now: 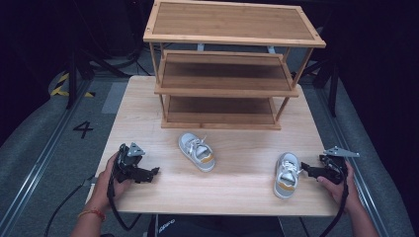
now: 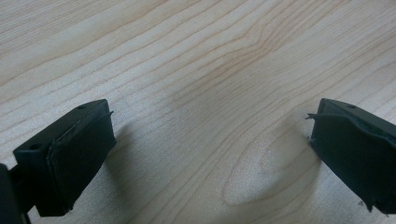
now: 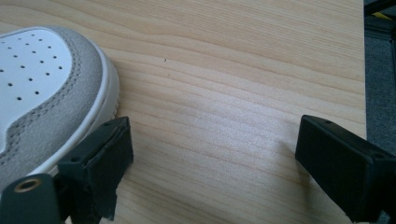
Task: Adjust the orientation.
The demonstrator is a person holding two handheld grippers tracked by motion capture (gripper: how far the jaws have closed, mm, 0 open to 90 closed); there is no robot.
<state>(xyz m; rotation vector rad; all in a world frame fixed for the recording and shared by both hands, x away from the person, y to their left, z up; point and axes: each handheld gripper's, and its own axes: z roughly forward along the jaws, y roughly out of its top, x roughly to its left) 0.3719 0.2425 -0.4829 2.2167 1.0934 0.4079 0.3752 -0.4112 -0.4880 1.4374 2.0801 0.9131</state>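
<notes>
Both our grippers rest open on the table, with a small shoe lying near each.

Our left gripper (image 1: pixel 154 172) sits low at the near left of the wooden table (image 1: pixel 237 190), its jaws spread wide over bare wood and holding nothing; the left shoe (image 1: pixel 196 151) lies well apart from it, toward the middle, just in front of the bamboo rack (image 1: pixel 225 89). Our right gripper (image 1: pixel 305 169) is also spread wide and empty, pointing at the right shoe (image 1: pixel 287 175) just beside it. In the right gripper view, one jaw stands right against the shoe's grey toe edge (image 3: pixel 56 100); we cannot tell whether it touches.
</notes>
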